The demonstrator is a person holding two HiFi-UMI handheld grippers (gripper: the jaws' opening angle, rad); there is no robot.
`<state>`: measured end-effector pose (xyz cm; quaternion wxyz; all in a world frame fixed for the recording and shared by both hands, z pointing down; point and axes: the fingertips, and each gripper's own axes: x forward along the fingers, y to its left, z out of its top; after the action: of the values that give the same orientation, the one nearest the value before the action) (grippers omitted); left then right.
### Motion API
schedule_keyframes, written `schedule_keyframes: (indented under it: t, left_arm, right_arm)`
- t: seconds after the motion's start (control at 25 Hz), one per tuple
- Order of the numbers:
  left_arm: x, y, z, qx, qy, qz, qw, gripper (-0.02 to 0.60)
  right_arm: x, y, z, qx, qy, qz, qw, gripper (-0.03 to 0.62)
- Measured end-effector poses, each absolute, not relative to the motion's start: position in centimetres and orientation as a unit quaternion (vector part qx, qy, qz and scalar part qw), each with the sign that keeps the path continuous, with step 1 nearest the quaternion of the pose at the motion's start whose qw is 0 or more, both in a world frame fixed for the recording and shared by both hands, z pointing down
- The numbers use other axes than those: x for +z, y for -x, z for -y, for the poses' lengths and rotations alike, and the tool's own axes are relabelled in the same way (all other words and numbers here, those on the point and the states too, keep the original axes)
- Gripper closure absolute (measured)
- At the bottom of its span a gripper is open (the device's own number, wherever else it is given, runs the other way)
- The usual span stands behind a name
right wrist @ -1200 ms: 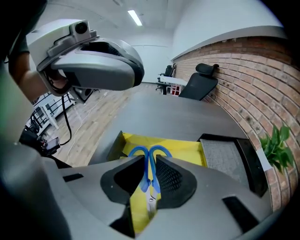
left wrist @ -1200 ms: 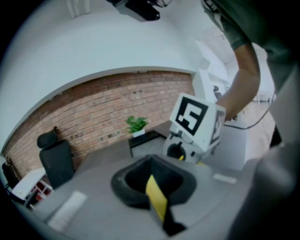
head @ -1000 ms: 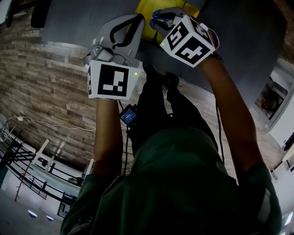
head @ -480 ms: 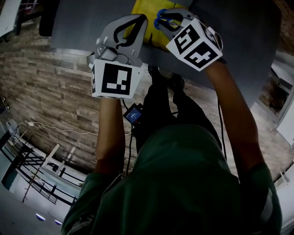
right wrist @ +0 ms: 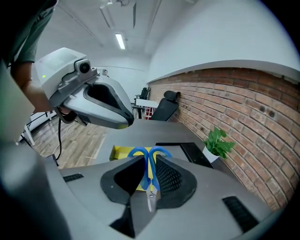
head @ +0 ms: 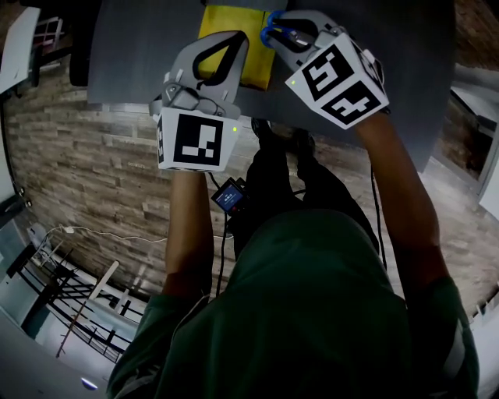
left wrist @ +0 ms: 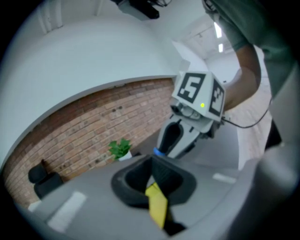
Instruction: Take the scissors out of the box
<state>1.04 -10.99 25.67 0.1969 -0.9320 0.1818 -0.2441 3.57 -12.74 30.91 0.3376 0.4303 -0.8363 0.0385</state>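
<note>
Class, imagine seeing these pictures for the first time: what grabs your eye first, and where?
The blue-handled scissors stand out first, clamped in the jaws of the right gripper. Next comes the yellow box on the grey table, its edge pinched by the left gripper.

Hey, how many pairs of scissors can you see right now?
1. The scissors sit clamped in the right gripper's jaws, by the yellow box, whose edge the left gripper holds. The box's inside is hidden, so more may be there.
</note>
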Motion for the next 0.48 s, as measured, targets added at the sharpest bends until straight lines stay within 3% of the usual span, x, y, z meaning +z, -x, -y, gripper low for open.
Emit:
schedule_keyframes:
  t: [0.48]
  left_arm:
    - [24.4,-6.9,7.9,-0.229,0.940,-0.126,0.219,0.581]
  right_arm:
    - [30.1,-11.0,8.4,0.067,-0.497,0.799,0.332,0.520]
